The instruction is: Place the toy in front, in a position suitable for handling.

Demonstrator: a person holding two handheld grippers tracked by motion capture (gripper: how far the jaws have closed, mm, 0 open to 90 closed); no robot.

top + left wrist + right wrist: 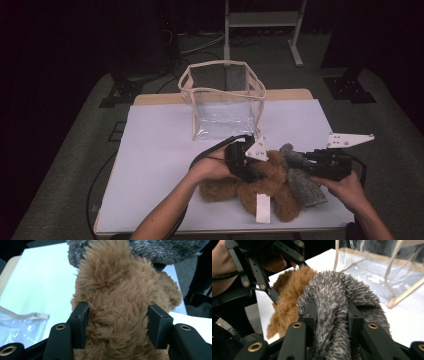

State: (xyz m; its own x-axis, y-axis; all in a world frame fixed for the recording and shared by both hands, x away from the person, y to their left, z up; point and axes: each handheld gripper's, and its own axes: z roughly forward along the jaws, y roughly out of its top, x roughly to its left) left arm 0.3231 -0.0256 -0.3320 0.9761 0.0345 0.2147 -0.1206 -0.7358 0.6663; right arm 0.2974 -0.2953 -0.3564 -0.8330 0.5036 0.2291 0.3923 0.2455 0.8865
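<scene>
Two plush toys (280,180) (both gripped)

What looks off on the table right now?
The clear bag stands upright and intact, nothing spilled. Only oddity: the brown plush toy and grey plush toy lie tangled in a heap, each clamped by a gripper.

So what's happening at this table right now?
A person works two handheld tongs at a white-topped table. The left tongs are shut on a brown plush toy; the right tongs are shut on a grey furry toy. Both toys sit together near the front edge. A clear bag stands open behind them.
</scene>
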